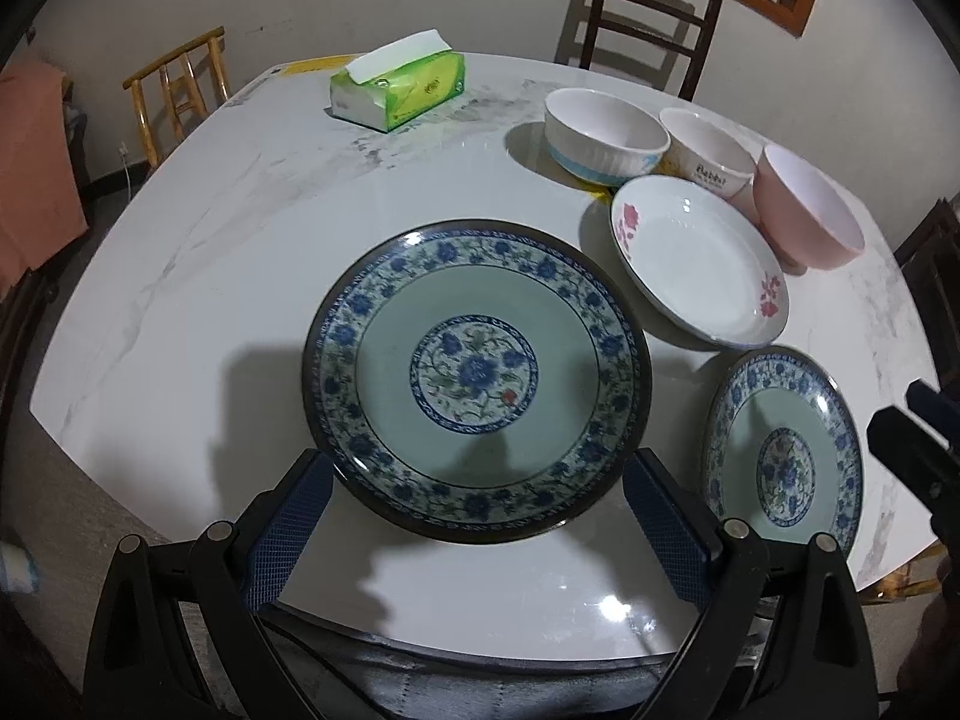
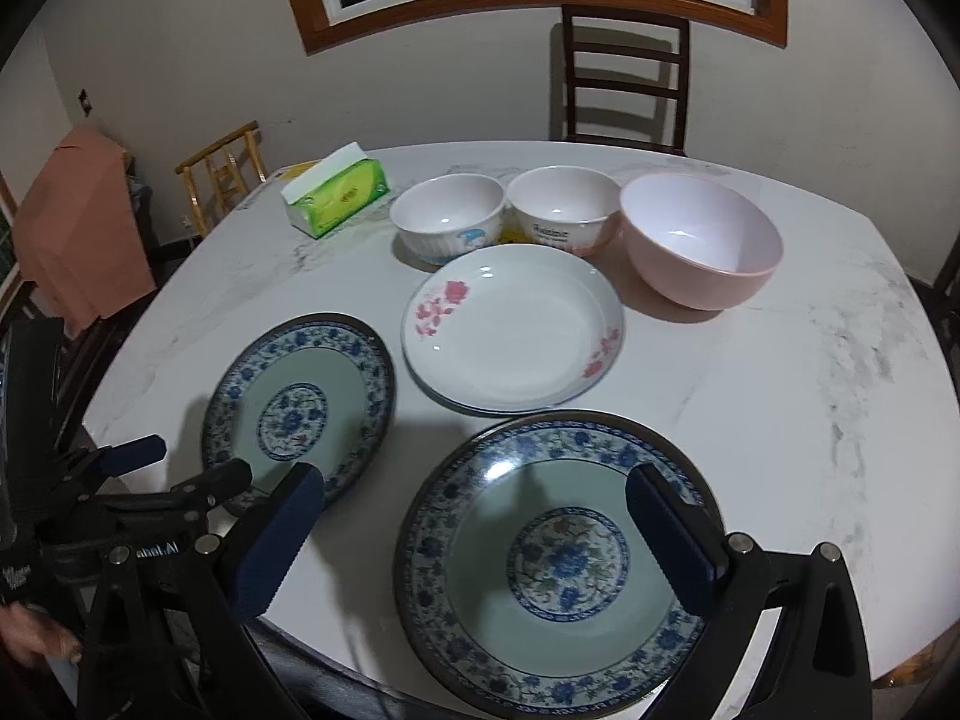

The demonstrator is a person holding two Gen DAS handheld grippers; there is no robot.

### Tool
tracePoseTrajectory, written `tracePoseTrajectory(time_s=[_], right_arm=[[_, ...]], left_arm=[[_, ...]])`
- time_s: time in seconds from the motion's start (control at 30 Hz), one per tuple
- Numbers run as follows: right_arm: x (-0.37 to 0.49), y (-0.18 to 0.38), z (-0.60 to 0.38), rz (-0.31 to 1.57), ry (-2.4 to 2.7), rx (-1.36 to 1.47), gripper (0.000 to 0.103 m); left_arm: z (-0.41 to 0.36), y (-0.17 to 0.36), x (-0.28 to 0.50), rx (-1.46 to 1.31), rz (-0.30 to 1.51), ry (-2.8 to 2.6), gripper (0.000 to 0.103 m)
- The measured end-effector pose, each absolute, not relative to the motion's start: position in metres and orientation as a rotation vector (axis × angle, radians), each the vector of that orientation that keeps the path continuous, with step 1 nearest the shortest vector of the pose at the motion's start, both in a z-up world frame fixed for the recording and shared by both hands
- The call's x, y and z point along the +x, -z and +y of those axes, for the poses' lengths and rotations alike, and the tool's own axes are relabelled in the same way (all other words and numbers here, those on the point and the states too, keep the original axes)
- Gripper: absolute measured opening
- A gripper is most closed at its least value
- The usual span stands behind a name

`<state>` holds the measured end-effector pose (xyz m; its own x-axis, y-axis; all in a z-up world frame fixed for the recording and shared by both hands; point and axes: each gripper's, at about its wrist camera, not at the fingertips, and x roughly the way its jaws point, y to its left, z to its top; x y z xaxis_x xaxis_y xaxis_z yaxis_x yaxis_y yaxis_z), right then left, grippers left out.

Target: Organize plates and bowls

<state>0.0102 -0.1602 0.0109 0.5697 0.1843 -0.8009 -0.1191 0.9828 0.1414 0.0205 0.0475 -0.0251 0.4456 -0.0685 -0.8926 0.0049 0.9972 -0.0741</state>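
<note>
White marbled counter (image 1: 198, 276) fills both views, with chairs and a barred window behind. Left gripper (image 1: 477, 516) has its fingers spread wide and empty, straddling the near rim of the left blue-patterned plate (image 1: 477, 378) without clearly touching it. Right gripper (image 2: 480, 540) is likewise wide and empty, poised over the right blue-patterned plate (image 2: 558, 564).

Further out lies the white floral plate (image 2: 516, 330); a second rim seems to peek from under it, so one stacking may already be done, though I cannot be sure. Beyond stand the cartoon bowl (image 2: 447, 219), the lettered bowl (image 2: 564, 210) and the pink bowl (image 2: 702, 240), all separate. By my reading nearly everything is left: both blue plates lie apart and no bowl is nested.

Only the right wrist view shows the window and the other gripper from the side; the left view shows the tissue pack (image 1: 399, 87) more closely.
</note>
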Motion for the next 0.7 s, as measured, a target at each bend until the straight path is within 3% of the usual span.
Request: tracePoseTrajectory(time_s=[0.17, 0.57, 0.7], right_arm=[[0.018, -0.004, -0.153, 0.976, -0.234, 0.078, 0.099], [0.053, 0.018, -0.136, 1.105, -0.357, 0.18, 0.075], [0.064, 0.026, -0.129, 1.14, -0.391, 0.216, 0.071]], left_arm=[[0.077, 0.021, 0.025, -0.149, 1.103, 0.053, 0.096], [0.141, 0.033, 0.046, -0.305, 1.161, 0.04, 0.095], [0.155, 0.044, 0.056, -0.38, 1.2, 0.062, 0.087]])
